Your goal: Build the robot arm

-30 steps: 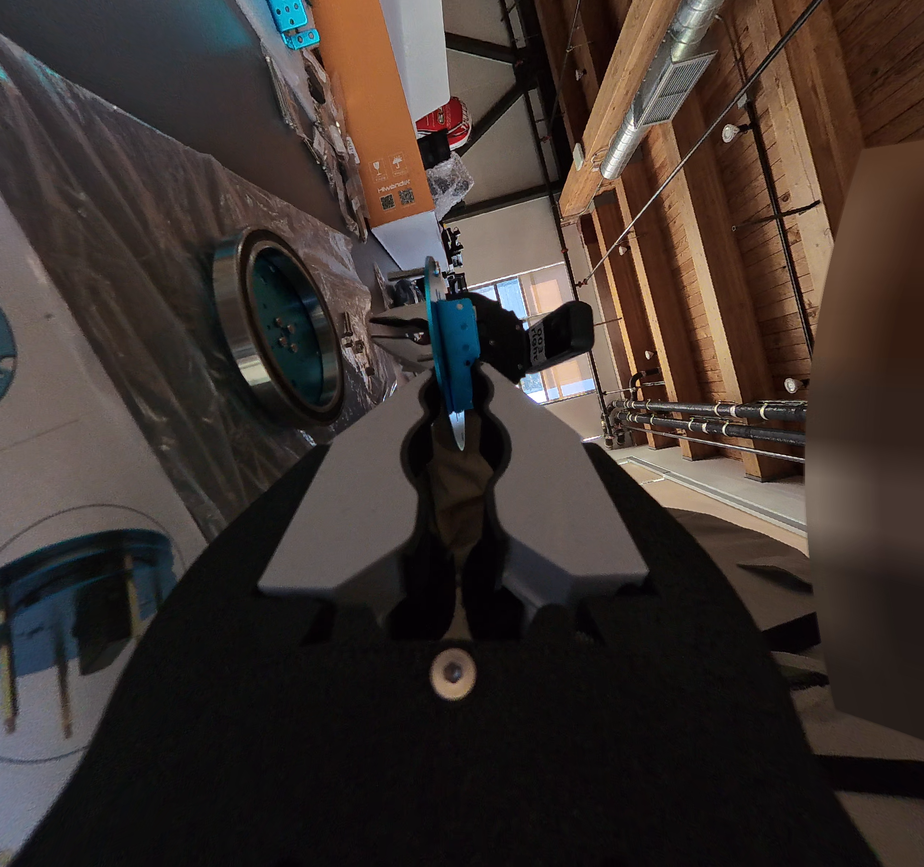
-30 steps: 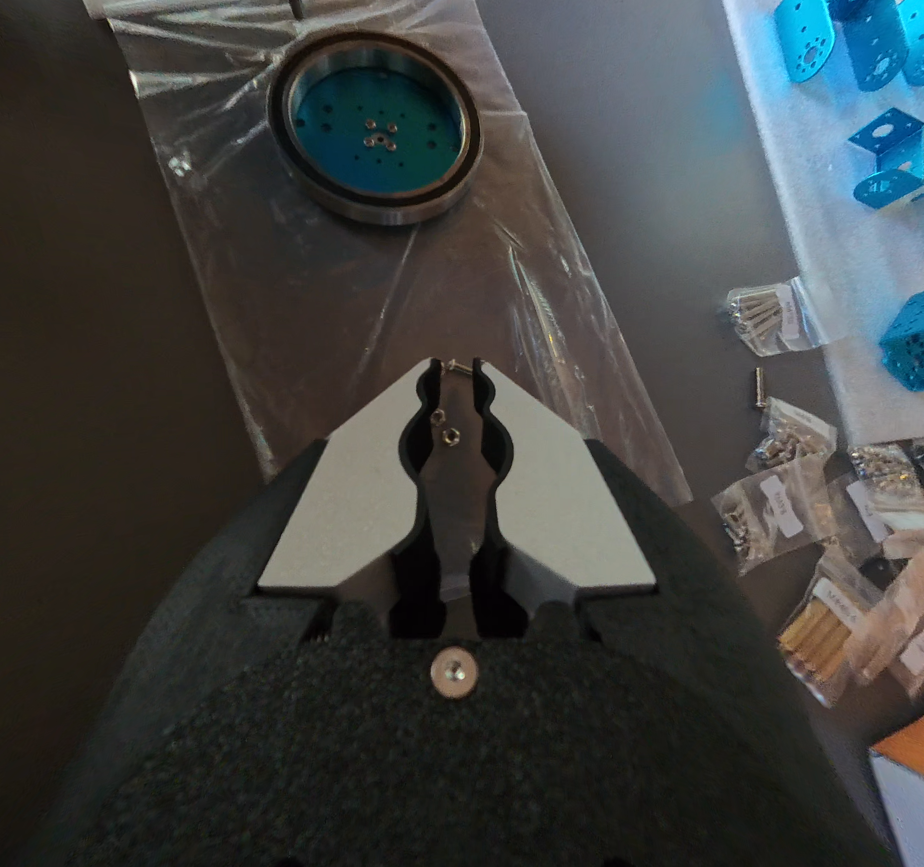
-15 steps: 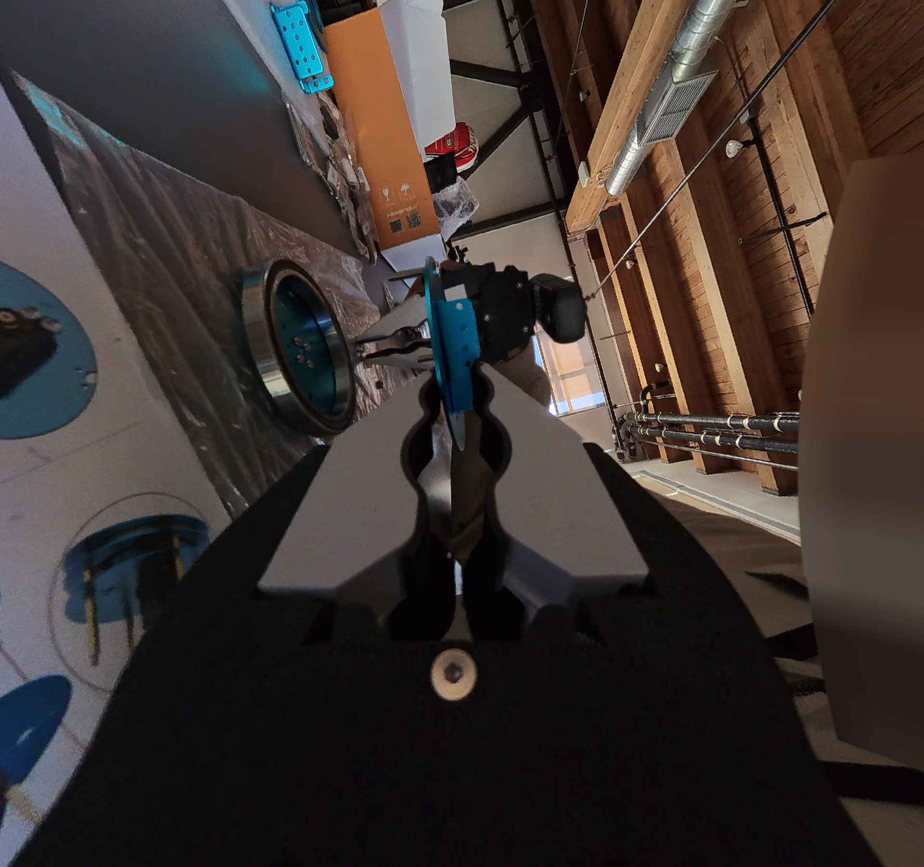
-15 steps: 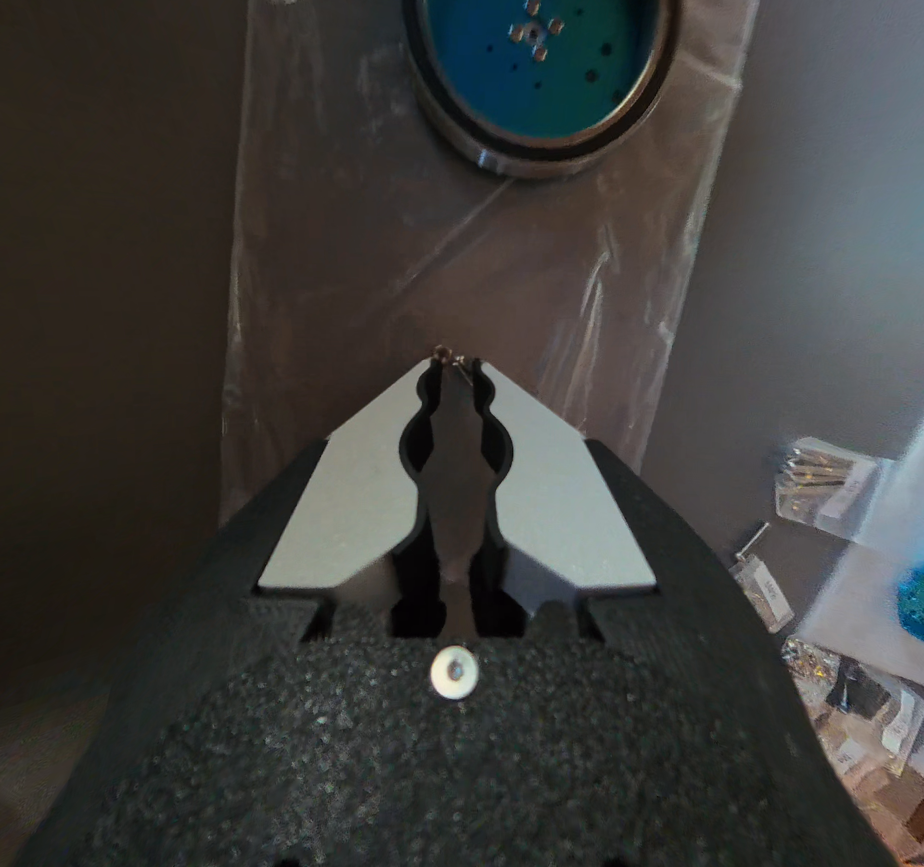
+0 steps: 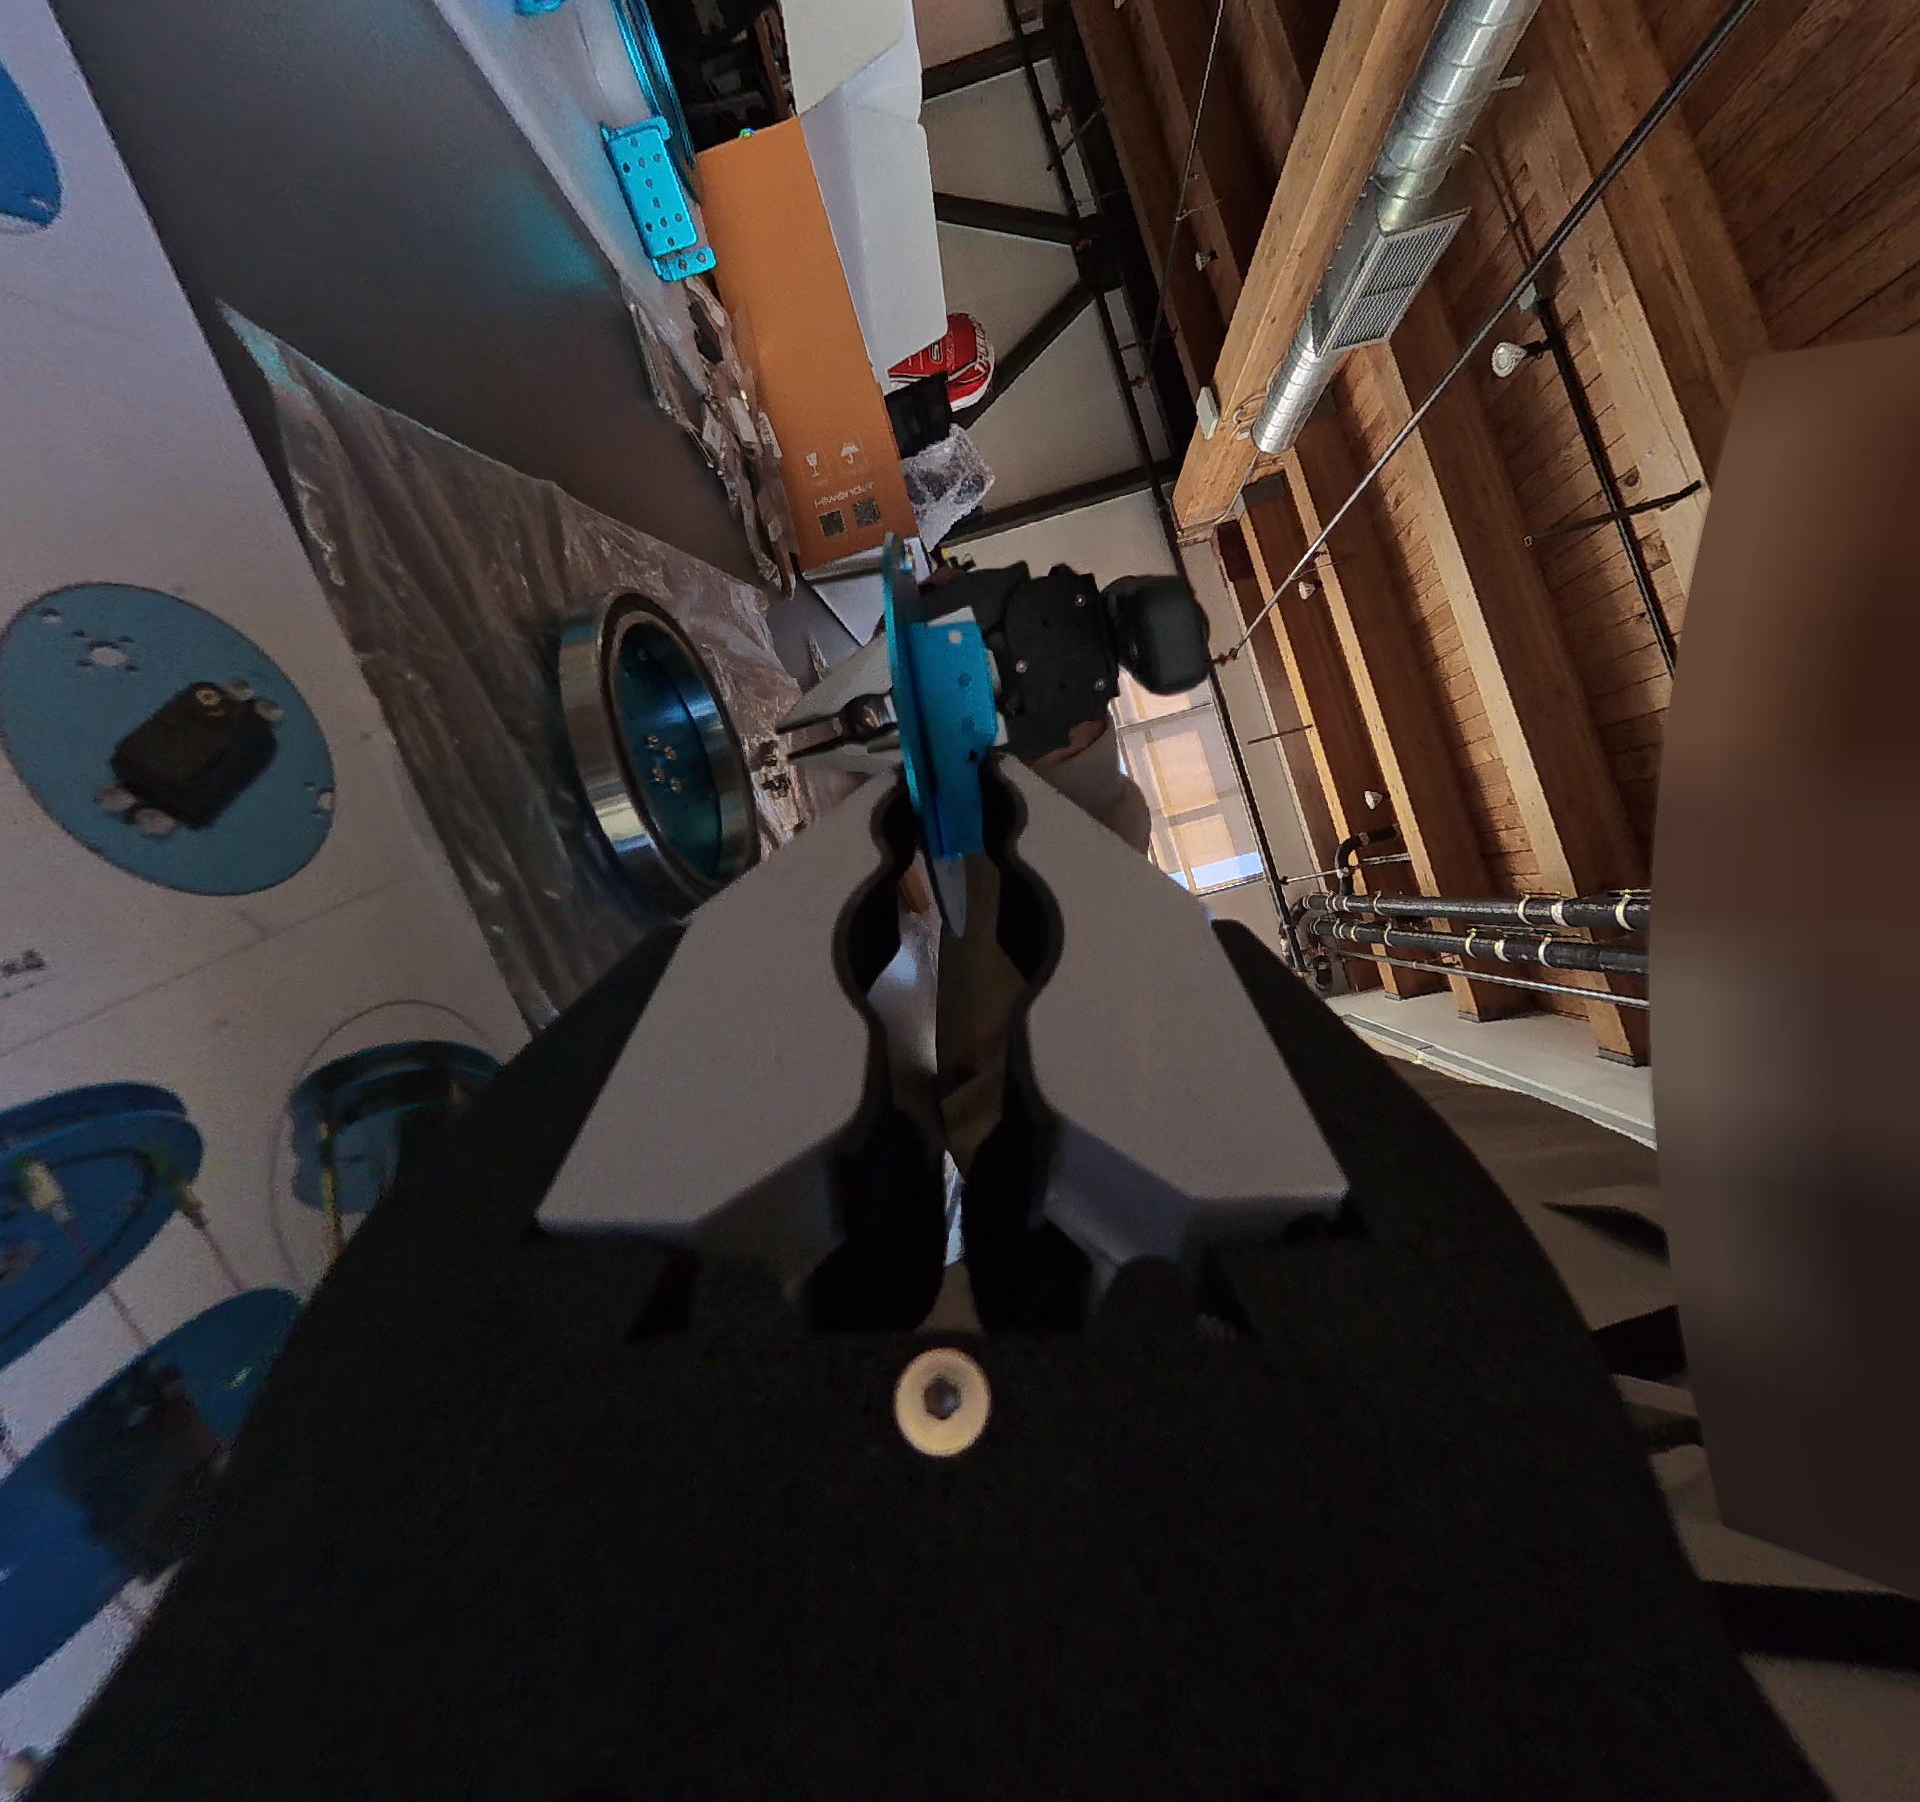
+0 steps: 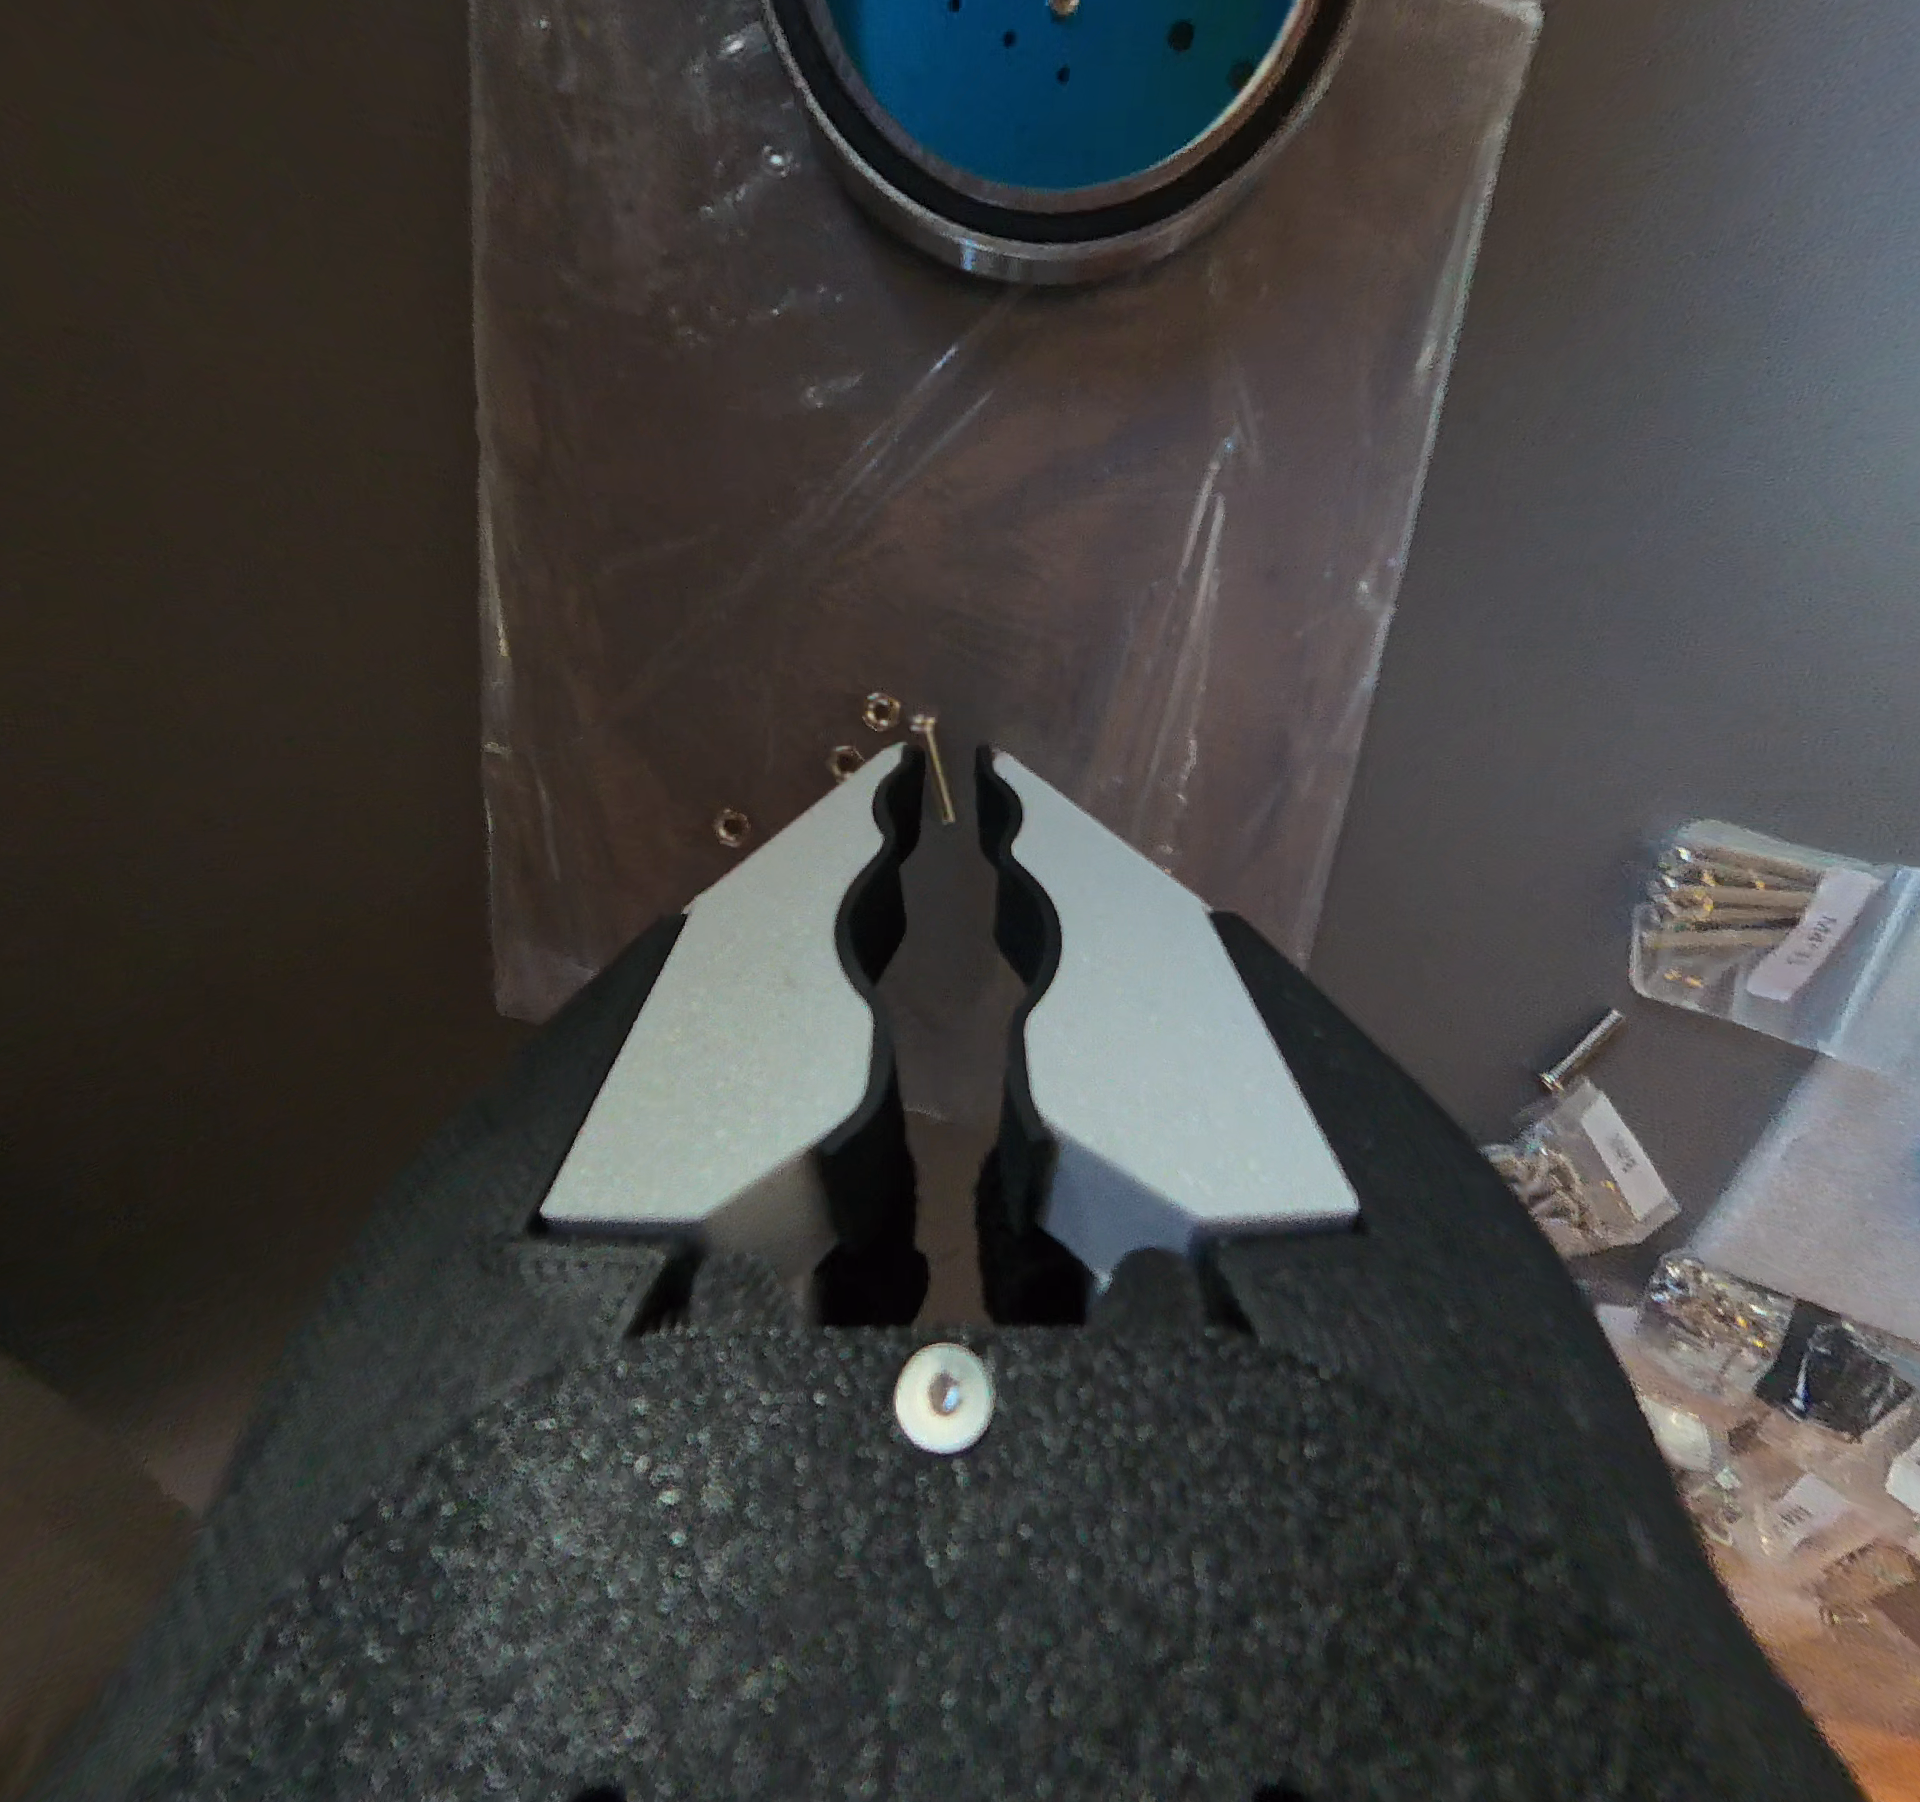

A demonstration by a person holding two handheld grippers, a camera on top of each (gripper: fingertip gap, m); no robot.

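Note:
My left gripper [image 5: 951, 796] is shut on the edge of a blue metal plate with a perforated bracket [image 5: 940, 713], held up edge-on beside the table. My right gripper [image 6: 948, 755] is low over a clear plastic bag [image 6: 935, 453], its fingers a narrow gap apart. A small screw [image 6: 935, 770] lies lengthwise in that gap, close to the left fingertip. I cannot tell if it is pinched. Three small nuts [image 6: 881, 708] lie just left of the tips. A steel ring around a blue disc [image 6: 1039, 251] sits farther along the bag and also shows in the left wrist view [image 5: 592, 744], with the right gripper [image 5: 790, 729] beside it.
Small bags of screws and spacers [image 6: 1766, 921] and a loose bolt [image 6: 1579, 1051] lie to the right on the dark table. A white sheet with printed pictures of parts [image 5: 156, 505], blue brackets [image 5: 655, 204] and an orange box [image 5: 800, 350] are on the table too. Left tips to right tips: about 20 centimeters.
My right gripper has come lower and closer to the bag. The screw has turned from crosswise to lengthwise at the tips, and the nuts now show to their left. The left gripper still holds the blue plate.

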